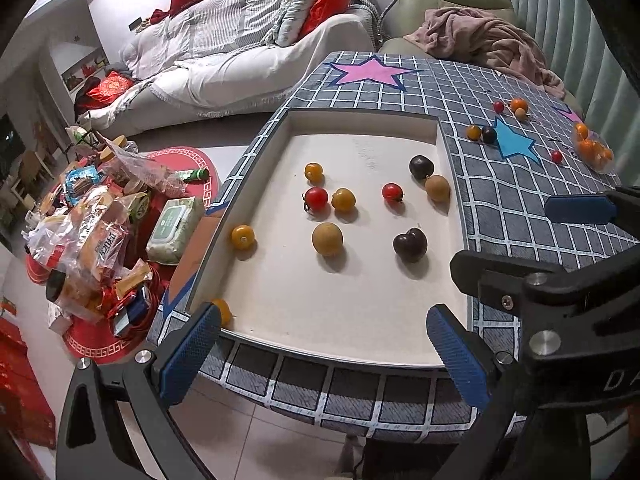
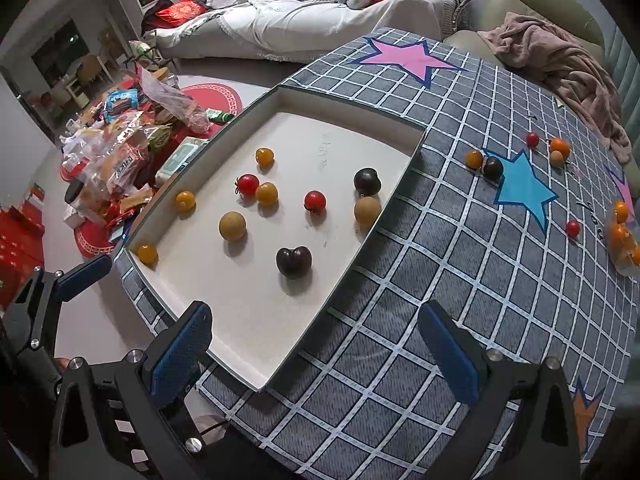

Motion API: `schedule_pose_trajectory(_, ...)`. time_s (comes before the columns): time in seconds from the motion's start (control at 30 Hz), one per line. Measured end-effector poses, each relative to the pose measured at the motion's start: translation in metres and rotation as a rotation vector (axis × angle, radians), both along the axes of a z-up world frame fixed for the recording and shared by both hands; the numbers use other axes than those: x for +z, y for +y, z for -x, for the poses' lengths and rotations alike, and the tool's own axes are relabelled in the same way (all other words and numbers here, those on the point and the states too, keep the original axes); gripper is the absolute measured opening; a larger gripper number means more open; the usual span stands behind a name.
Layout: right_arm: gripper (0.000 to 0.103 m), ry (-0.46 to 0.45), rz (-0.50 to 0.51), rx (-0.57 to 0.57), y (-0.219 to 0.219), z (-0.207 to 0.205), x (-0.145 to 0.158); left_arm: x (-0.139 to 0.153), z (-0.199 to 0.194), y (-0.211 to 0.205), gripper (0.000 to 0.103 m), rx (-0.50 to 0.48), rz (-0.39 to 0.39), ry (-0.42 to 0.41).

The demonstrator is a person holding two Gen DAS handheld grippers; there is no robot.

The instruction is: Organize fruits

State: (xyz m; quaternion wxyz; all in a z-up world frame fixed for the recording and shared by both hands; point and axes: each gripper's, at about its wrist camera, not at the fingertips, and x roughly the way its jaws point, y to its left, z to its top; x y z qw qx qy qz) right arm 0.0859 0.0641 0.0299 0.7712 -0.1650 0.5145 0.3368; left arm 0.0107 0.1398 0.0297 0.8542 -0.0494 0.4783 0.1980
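Observation:
A white tray (image 1: 360, 340) (image 2: 256, 344) sunk in the checked tablecloth holds several small fruits: red tomatoes (image 1: 316, 199) (image 2: 315, 201), yellow tomatoes (image 1: 343, 199) (image 2: 266, 193), tan round fruits (image 1: 327, 239) (image 2: 232, 225) and dark plums (image 1: 410, 243) (image 2: 293, 261). More fruits lie loose on the cloth at the right (image 1: 489, 134) (image 2: 493, 168), some in a clear bag (image 1: 592, 146) (image 2: 622, 236). My left gripper (image 1: 324, 356) is open and empty at the tray's near edge. My right gripper (image 2: 316, 360) is open and empty over the tray's near right corner.
A pile of snack packets (image 1: 100, 232) (image 2: 120, 160) lies on the floor at the left. A sofa (image 1: 240, 52) and a pink blanket (image 1: 492, 40) (image 2: 560, 64) lie beyond the table. The right gripper shows at the left wrist view's right edge (image 1: 576, 208).

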Motion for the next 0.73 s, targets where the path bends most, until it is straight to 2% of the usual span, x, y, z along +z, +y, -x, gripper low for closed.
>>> schedule_pose_trajectory(0.73,0.103,0.016,-0.012,0.013,0.0009,-0.0023,-0.0036,-0.0008,-0.0027,-0.0044,0.103,0.003,-0.017,0.007)
